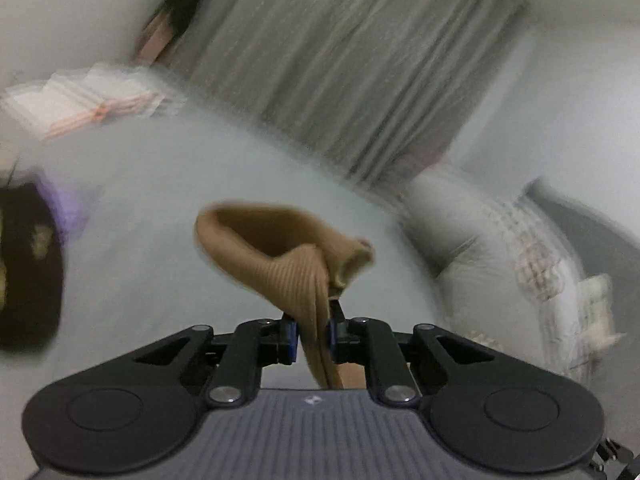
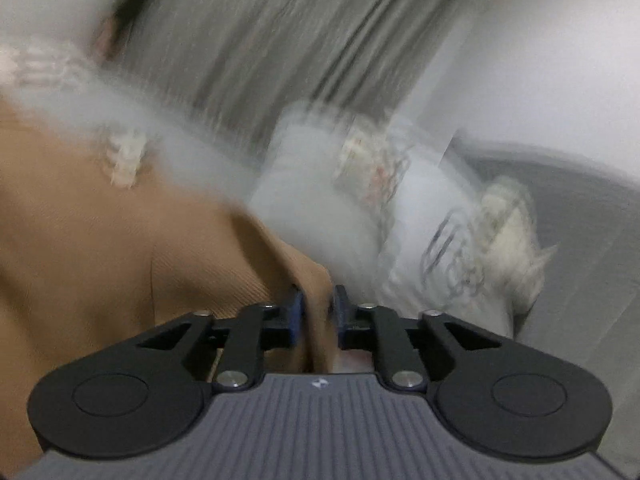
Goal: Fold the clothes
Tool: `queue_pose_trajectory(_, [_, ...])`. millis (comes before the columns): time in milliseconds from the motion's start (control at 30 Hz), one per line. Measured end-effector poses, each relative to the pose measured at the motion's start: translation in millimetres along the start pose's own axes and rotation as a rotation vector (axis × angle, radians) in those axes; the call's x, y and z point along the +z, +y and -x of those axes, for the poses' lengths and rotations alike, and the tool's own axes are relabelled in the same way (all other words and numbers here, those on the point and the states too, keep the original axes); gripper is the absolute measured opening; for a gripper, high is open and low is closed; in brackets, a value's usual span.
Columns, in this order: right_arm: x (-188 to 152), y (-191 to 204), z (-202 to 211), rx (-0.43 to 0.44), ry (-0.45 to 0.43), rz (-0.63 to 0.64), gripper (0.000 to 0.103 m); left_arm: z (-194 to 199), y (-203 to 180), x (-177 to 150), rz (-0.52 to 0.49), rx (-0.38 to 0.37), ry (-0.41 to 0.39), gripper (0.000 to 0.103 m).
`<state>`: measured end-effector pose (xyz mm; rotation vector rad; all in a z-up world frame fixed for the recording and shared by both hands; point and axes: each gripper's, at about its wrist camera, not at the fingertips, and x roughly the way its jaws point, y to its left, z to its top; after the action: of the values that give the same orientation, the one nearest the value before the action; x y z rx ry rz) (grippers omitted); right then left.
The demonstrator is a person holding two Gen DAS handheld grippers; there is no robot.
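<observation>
Tan ribbed garment (image 1: 280, 256) appears in both wrist views, gripped at two places. In the left wrist view, reading from the left: a dark blurred object (image 1: 28, 264) at the frame edge, too smeared to identify; a stack of white folded items (image 1: 92, 96) lying on the pale bed (image 1: 168, 200); then, at centre, the left tongs (image 1: 313, 334), narrow and pinching a bunched fold of the tan fabric, which rises from between the blue pads (image 1: 293, 338) into a curled loop above the sheet; grey curtains (image 1: 360, 60) hang behind, and crumpled white bedding (image 1: 500, 260) with a printed pattern lies to the right. In the right wrist view, reading from the left: a broad expanse of the same garment fills the left half of the frame, with a small cream patch (image 2: 124, 160) on it that is too blurred to name; at centre the right tongs (image 2: 318, 312) stand narrow with an edge of the cloth between the pads, the fabric apparently still pinched; white printed bedding (image 2: 400, 200) and a grey surface (image 2: 580, 220) lie to the right. Strong motion blur affects both backgrounds. Judged from these views, the fold is in progress: the garment is lifted and held at two points, not yet laid flat or squared, while the white stack suggests other items are already done.
</observation>
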<state>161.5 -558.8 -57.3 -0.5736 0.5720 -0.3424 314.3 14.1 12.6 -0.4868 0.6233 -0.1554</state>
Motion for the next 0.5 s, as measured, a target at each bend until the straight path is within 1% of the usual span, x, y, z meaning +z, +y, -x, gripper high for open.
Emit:
queue_pose_trajectory(67, [-2,9,-11,0.0,0.019,-0.038,0.019,-18,15,-12,0.038,0.038,0.023,0.013])
queue_pose_trajectory(100, [-7,3,-14,0.016,0.03,-0.082,0.019,-20,18,-12,0.047,0.038,0.019,0.015])
queue_pose_trajectory(133, [-6,5,-19,0.021,0.04,-0.097,0.021,-19,21,-10,0.057,0.043,0.009,0.019])
queue_pose_trajectory(167, [-5,2,-29,0.046,0.082,-0.139,0.021,-17,26,-7,0.074,0.052,-0.01,0.022])
queue_pose_trajectory(200, [-7,0,-31,0.068,0.096,-0.152,0.021,-14,30,-3,0.091,0.062,-0.028,0.029])
queue_pose_trajectory(233, [0,4,-30,0.087,0.107,-0.165,0.022,-7,35,2,0.115,0.075,-0.071,0.036])
queue_pose_trajectory(267, [-6,1,-23,0.129,0.131,-0.215,0.025,4,41,8,0.139,0.088,-0.125,0.037])
queue_pose_trajectory(300, [-8,-4,-23,0.148,0.142,-0.254,0.027,13,47,16,0.159,0.093,-0.158,0.039])
queue_pose_trajectory(333, [-11,-9,-24,0.173,0.162,-0.325,0.035,20,52,24,0.18,0.096,-0.184,0.039])
queue_pose_trajectory(367, [-19,-21,-26,0.194,0.183,-0.396,0.041,26,56,28,0.196,0.089,-0.191,0.039])
queue_pose_trajectory(400, [-27,-32,-29,0.207,0.196,-0.471,0.043,32,59,27,0.205,0.072,-0.182,0.04])
queue_pose_trajectory(433, [-36,-44,-32,0.219,0.209,-0.546,0.046,37,61,26,0.215,0.056,-0.172,0.046])
queue_pose_trajectory(500, [-59,-58,-35,0.227,0.234,-0.681,0.048,42,60,15,0.19,0.022,-0.108,0.058])
